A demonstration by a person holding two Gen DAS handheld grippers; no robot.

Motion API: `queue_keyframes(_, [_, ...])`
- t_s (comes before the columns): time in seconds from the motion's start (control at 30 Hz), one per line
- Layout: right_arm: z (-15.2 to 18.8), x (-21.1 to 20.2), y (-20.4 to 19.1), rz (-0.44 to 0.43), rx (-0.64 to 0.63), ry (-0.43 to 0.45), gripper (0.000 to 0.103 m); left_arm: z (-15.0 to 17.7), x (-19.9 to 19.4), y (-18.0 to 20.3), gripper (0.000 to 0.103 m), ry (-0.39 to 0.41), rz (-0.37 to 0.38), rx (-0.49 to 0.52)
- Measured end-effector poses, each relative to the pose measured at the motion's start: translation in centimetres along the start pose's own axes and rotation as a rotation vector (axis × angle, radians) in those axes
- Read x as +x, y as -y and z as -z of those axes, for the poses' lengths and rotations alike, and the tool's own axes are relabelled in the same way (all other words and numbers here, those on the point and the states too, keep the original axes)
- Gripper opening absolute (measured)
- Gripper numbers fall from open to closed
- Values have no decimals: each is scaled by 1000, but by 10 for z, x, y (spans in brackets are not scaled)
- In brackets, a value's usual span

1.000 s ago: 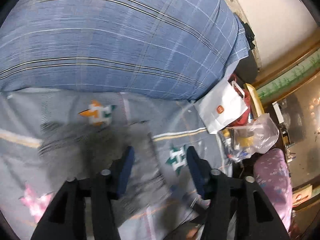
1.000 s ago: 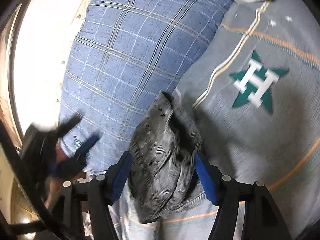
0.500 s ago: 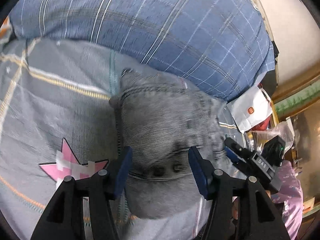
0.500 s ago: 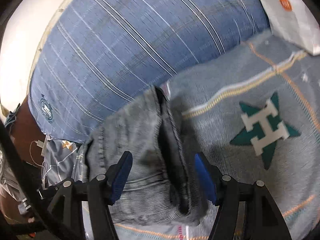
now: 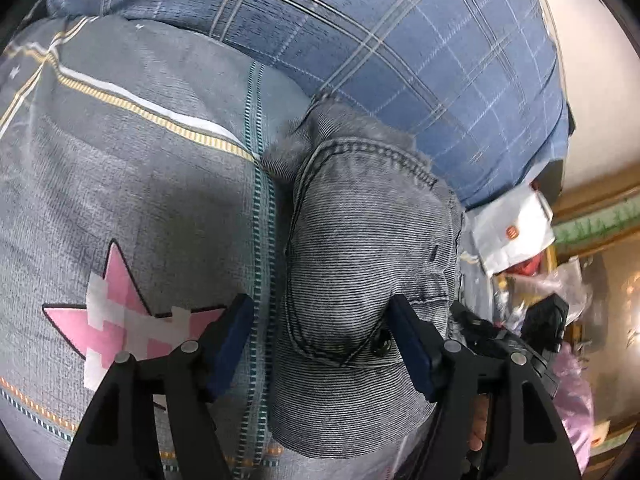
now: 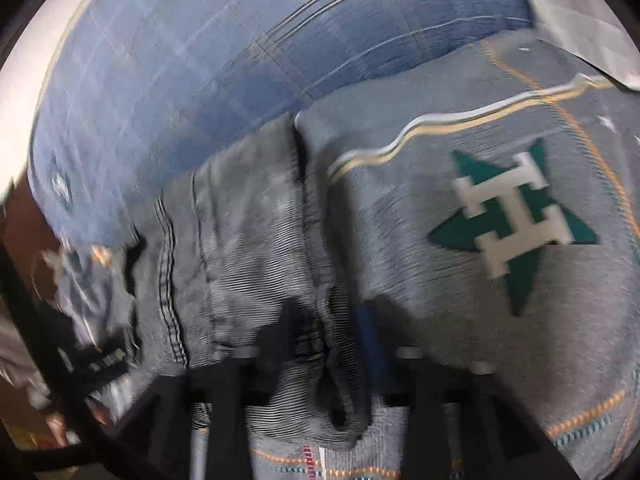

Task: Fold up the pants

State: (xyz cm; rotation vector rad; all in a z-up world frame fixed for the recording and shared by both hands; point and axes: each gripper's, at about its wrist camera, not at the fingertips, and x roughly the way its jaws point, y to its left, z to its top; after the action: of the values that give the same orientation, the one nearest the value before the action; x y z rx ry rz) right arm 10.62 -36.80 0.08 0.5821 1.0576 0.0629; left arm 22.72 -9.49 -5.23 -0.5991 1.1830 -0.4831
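Note:
The grey denim pants lie bunched in a folded bundle on the grey patterned bedsheet, up against a blue plaid pillow. My left gripper is open, its fingers straddling the near left part of the bundle, apart from the cloth on the left side. In the blurred right wrist view the pants fill the lower middle, and my right gripper has closed on the right edge fold of the bundle. The right gripper also shows in the left wrist view at the bundle's right side.
A white paper bag and clear plastic bags with clutter lie to the right of the bed. A pink star and a green star are printed on the sheet. The pillow borders the far side.
The pants were laid down from a hanging bundle onto the sheet. My left gripper came in over them, still open. My right gripper's jaws narrowed onto the bundle's right edge.

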Motion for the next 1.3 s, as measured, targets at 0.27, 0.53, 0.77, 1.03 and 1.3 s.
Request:
queue_keyframes(0.27, [-5,-14,19,-196,134,52,72,-1,-13,15,70,12,59,17])
queue_keyframes(0.53, [0,22,2,-202,56,-107,49,8,1,20,64,13,50,16])
queue_keyframes(0.77, [-4,29,14,-248,150,-91,45,2,18,8,53,-7,86,-59])
queue_keyframes(1.03, [16,-2,-34,-199,-33,16,22,14,-32,42,27,109,106,90])
queue_keyframes(1.3, [89,-29,-81,-259,-128,56,21,57,-111,20,26,206,102,72])
